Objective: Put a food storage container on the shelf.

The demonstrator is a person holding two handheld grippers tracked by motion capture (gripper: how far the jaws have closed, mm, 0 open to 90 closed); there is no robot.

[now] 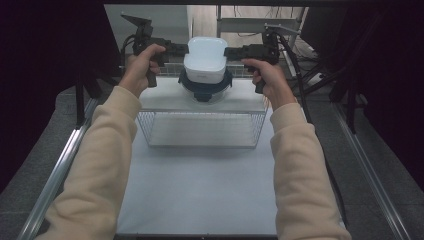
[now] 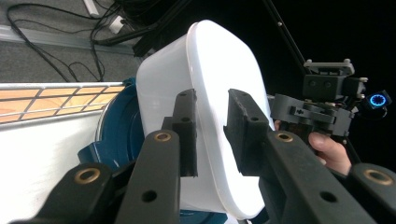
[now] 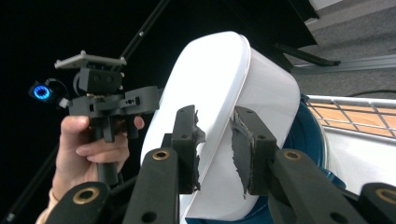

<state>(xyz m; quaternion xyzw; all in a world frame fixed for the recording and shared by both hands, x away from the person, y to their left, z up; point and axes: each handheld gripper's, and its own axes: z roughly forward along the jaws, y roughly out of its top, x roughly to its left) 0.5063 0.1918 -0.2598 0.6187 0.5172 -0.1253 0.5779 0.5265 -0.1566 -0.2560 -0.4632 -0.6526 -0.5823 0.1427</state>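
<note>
A white tub (image 1: 205,61) sits upside down on top of a dark blue bowl (image 1: 205,89). The bowl stands on the flat white top of a wire rack (image 1: 202,129), and the rack stands on the table (image 1: 200,190), at the far end.

The left gripper (image 1: 181,48) comes in from the left side of the tub. In the left gripper view, its two black jaws sit on both sides of the tub's raised edge, partly open, and they seem to pinch it. The right gripper (image 1: 231,52) comes in from the right side. In the right gripper view, its jaws sit the same way around the edge on that side, and their soft pads (image 3: 239,149) look torn.

A person's hand (image 1: 142,64) holds each gripper by its handle. The sleeves (image 1: 100,165) are cream.
</note>
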